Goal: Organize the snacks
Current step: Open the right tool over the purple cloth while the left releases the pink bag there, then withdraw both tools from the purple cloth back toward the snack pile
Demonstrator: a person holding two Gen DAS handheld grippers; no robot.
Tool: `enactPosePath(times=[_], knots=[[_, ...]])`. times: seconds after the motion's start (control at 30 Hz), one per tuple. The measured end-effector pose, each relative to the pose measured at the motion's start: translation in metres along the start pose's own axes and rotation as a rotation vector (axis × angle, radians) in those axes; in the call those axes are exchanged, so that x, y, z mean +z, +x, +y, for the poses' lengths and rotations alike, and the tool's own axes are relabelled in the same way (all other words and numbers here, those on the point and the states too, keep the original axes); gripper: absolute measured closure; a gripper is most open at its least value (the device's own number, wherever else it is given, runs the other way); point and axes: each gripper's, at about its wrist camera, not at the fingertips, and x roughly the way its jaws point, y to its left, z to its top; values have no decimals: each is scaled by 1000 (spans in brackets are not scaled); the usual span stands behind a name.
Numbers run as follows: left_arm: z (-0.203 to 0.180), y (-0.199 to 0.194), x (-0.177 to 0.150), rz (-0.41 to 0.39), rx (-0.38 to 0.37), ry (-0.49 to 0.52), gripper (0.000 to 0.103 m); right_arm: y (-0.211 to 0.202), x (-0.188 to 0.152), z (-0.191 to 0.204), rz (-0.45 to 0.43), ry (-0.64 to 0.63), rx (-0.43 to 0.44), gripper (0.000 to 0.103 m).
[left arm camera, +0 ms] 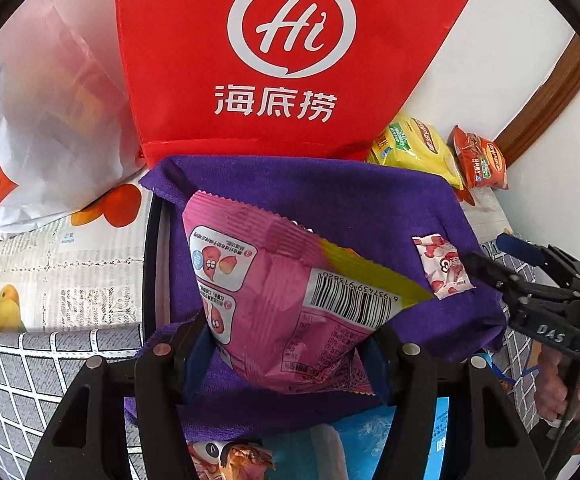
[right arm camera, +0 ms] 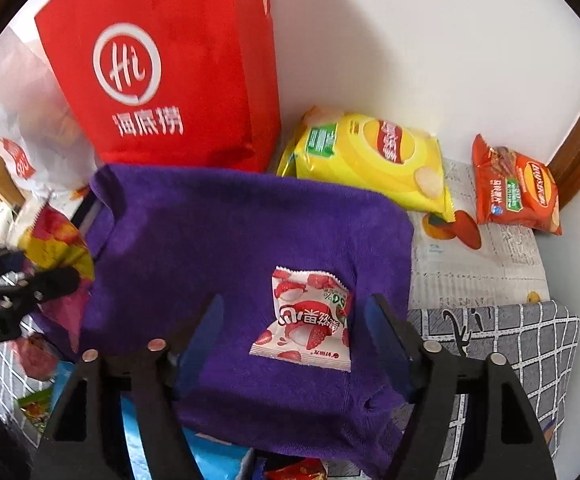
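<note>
Pink bag: a large pink snack bag with a barcode, held over the purple cloth; its near end sits between the left gripper's fingers, which look closed onto it. In the right wrist view only its crumpled yellow-and-pink end shows at the far left.
Lychee packet: a small white and red sweet packet lying flat on the cloth, right of the pink bag.
Right gripper: fingers wide, one on each side of the packet, not touching it as far as I can tell; the hold is not yet made.
Cloth: draped over something raised on the desk; what is under it is hidden.
Red bag: stands upright just beyond the cloth, against the wall; the opening is out of view.
Yellow chips: far right of the cloth, by the wall.
Orange chips: further right, on the newsprint sheet, apart from the yellow one.
White bag: left of the red bag.
Near edge: more wrappers show below the cloth, too cut off to name.
Progress: judged early to middle; one bag is in hand, the packet, both chips and the near wrappers are left. Where they belong, I cannot tell.
</note>
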Motion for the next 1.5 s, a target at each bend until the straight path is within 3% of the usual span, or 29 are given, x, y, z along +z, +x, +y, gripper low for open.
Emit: enactPosePath(times=[0.1,0.2,0.47,0.63,0.87,1.03,1.27,1.5], knots=[[0,-3,1,-4,-24,-1,40,-12,2,-1,-29,28,15,28],[0,-7,2,-12,-42,-16,28,-18,5,1,-45,30,11,28],[-3,-31,5,-55,-46,-42,27,-40,6,8,-103,16,-10,25],[-15,-60,-3,-114,-80,4,28,-65,3,15,-190,38,-11,23],[-18,-114,-35,-218,-98,61,29,-113,-29,29,-310,7,-23,23],[-17,-140,-67,-239,-127,66,29,-148,-66,36,-361,-4,-69,23],[-17,-165,-109,-257,-80,71,28,-174,-121,25,-357,33,67,23],[-13,-167,-140,-210,-120,53,28,-151,-166,0,-232,136,-32,23]])
